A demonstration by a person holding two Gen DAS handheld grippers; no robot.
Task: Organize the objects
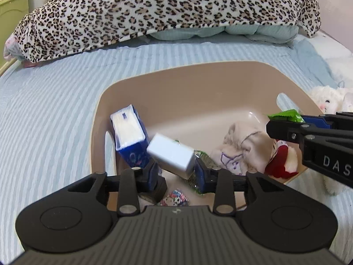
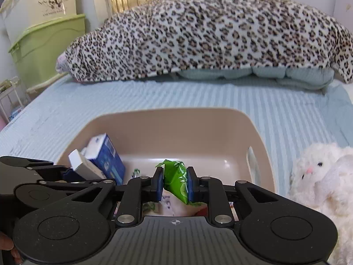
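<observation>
Bin (image 1: 211,70), beige and handled, sits on the striped blue bed (image 1: 55,110) and holds the gathered things. Left tongs (image 1: 176,170) hang over the bin's near-left part, clenched on a white box (image 1: 171,154) that tilts between the 2 blue pads. Just left of that box, inside the bin, a blue tissue pack (image 1: 130,132) stands on end against the left wall. Right of the box lies a cream cloth (image 1: 240,145) with purple marks, and a red-and-white plush (image 1: 282,163) rests against the bin's right side. A small cartoon-print packet (image 1: 175,197) lies on the bin floor under the left tongs. Right tongs (image 2: 175,182) hover above the bin's near-right part, grasping a green packet (image 2: 176,176). Outside the bin, on the bed just right of it, sits a white plush bunny (image 2: 317,172). Beyond the bin a leopard blanket (image 2: 209,33) is heaped across the bed.
</observation>
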